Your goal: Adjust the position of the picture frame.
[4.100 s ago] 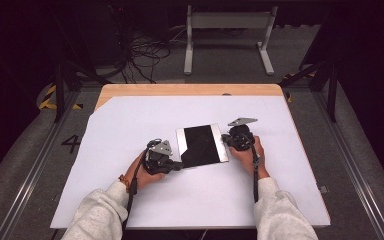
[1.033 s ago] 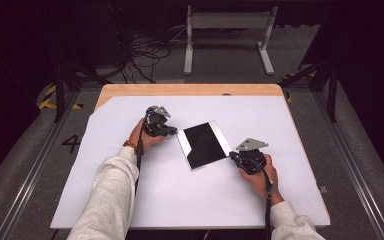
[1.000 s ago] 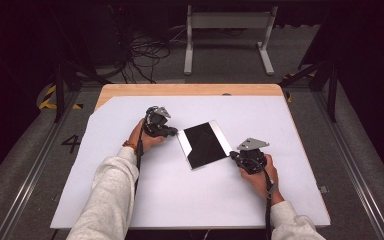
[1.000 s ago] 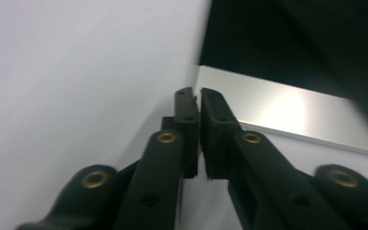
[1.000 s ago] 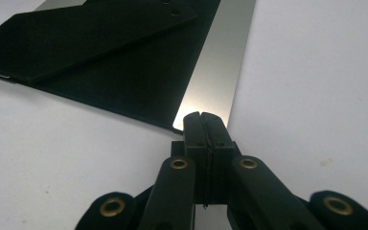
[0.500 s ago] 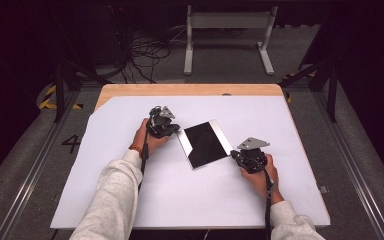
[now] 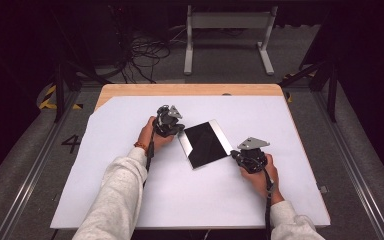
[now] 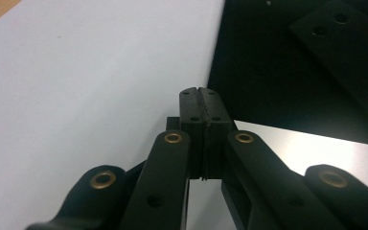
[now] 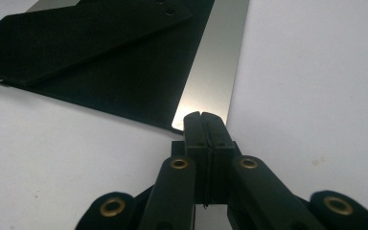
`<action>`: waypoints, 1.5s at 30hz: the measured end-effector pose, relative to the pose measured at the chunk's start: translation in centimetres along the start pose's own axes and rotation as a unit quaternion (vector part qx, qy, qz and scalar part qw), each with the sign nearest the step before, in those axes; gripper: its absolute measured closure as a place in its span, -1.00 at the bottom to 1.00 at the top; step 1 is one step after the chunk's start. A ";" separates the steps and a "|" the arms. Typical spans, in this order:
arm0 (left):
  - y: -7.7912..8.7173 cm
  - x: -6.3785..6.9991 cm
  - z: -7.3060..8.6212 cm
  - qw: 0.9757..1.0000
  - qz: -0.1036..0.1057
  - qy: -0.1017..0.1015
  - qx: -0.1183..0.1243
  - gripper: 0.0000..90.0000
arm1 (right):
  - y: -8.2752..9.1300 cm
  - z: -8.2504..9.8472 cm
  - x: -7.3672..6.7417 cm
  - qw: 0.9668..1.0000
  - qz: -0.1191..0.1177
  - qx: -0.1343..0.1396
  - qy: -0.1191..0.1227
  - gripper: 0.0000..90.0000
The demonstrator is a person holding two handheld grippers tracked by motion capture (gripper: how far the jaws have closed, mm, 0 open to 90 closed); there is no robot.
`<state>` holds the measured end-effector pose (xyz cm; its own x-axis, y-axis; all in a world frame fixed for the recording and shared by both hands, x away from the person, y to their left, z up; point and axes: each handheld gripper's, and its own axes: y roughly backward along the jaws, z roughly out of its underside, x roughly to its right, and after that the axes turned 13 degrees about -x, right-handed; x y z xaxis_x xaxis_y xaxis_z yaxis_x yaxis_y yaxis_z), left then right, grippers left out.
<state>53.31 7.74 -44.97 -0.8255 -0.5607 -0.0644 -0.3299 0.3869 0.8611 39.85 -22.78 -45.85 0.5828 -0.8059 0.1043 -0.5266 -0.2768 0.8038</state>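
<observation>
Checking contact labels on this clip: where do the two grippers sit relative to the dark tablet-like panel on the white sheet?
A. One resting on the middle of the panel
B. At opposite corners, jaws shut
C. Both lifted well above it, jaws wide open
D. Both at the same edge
B: the left gripper sits at the panel's far-left corner and the right gripper at its near-right corner, each with its jaws shut together.

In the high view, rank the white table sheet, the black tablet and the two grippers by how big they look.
1. White sheet, by far the largest.
2. Tablet, flat between the grippers.
3. Left gripper and right gripper, both shut at the tablet's edges; they look about alike, so I won't rank them.
</observation>
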 end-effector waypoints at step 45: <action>2.0 3.4 5.0 0.995 0.095 -0.017 0.009 1.00 | -1.1 -1.2 2.5 0.998 -0.035 0.000 -0.047 1.00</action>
<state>47.55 10.24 -45.98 -0.8887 -0.4510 0.0821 -0.1741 0.4978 0.8497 42.68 -23.87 -45.77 0.5575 -0.8302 -0.0070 -0.4875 -0.3341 0.8067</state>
